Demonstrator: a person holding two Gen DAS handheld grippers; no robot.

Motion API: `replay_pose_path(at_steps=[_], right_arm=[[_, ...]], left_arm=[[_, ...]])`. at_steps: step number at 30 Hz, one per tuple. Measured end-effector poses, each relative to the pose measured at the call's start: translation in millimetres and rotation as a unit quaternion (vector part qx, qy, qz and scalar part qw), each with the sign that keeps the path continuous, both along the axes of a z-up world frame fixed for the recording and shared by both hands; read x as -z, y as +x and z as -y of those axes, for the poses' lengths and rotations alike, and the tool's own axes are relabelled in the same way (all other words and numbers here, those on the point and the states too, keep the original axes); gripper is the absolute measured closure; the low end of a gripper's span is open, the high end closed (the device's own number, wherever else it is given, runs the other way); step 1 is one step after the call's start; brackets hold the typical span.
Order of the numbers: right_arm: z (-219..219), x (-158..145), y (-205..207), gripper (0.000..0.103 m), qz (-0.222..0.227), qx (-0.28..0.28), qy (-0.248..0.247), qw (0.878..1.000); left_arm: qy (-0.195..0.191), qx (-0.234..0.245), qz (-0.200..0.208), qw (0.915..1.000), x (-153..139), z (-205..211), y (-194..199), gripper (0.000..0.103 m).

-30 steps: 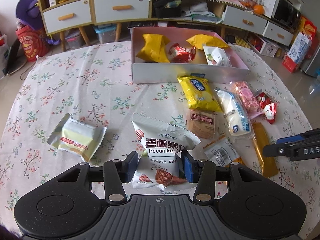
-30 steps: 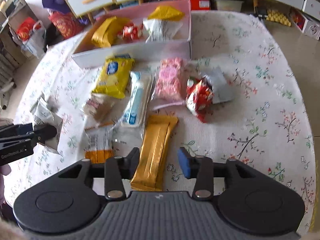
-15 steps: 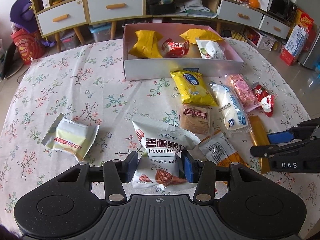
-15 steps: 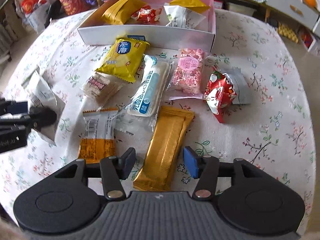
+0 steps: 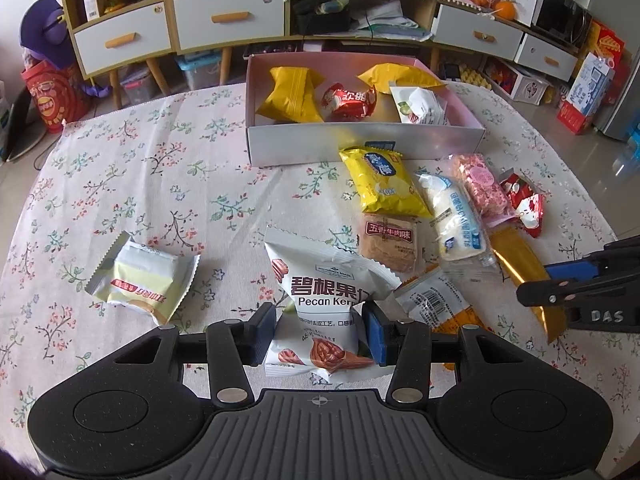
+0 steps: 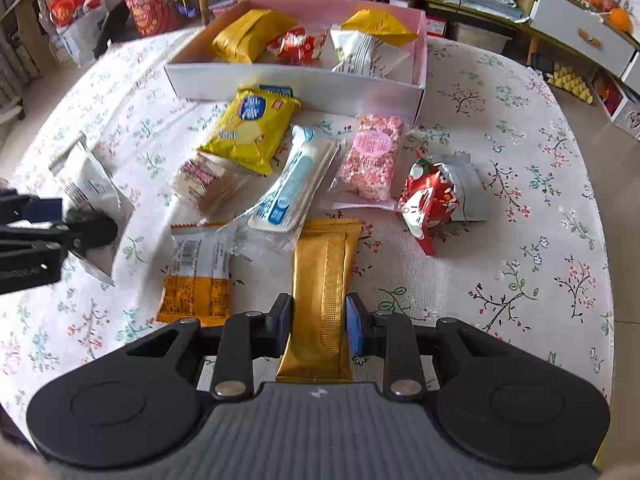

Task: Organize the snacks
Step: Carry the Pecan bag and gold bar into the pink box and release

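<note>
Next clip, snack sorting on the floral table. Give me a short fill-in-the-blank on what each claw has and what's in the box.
1. The left claw is shut on the white ____ bag.
2. The right claw is closing around the ____ bar, whose far end lies on the table.
3. The box holds two yellow packs, a white pack and one ____ pack between them.
4. The pink snack lies ____ the box.

Missing words: pecan; gold; red; outside
</note>
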State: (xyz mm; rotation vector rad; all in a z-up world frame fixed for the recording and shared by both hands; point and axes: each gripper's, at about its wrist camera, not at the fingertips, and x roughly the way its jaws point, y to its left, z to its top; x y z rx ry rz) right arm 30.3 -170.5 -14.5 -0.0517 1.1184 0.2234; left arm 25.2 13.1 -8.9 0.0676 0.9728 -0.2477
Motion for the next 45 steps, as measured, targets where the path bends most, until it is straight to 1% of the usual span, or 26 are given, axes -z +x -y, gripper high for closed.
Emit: replay_pose_path(at_steps=[5,12,20,23,31,34,39,45], right_arm=[[9.4,-14.3,-1.4,0.077,0.015,0.015,0.037,0.999],[19.8,-31.9,1.4,0.077,0.040,0.035,0.088,0.995],[24.4,-29.5,13.8,0.077,0.058,0.052,0.127,0.989],[23.0,-28.0,21.9,0.077,0.063,0.052,0.129,0.988],[21.4,-31.7,56.2,0.077,0.077,0.058,0.152,0.984],[19.8,-34.7,70.3,0.077,0.086,0.062,0.166,0.980],[14.3,-35.3,95.2,0.077,0.101,0.069,0.164,0.979],[8.4,-29.8,119.8,0.077,0.111,0.079,0.187,0.973]], left_arm=[[-0.008,-0.001,0.008,0.9999,-4.5,-1.0,0.4,0.058],[-0.026,-0.004,0.023,0.9994,-11.9,-2.4,3.4,0.058],[-0.039,-0.003,0.037,0.9986,-8.0,3.3,13.8,0.058],[-0.051,-0.011,0.045,0.9976,-11.1,-0.2,22.5,0.058],[-0.059,-0.026,0.063,0.9959,-22.7,-3.2,68.2,0.059],[-0.058,-0.025,0.069,0.9957,-26.8,-0.5,85.1,0.059],[-0.053,-0.013,0.079,0.9954,-32.0,9.9,117.3,0.058],[-0.044,-0.001,0.071,0.9965,-21.1,25.9,150.4,0.058]])
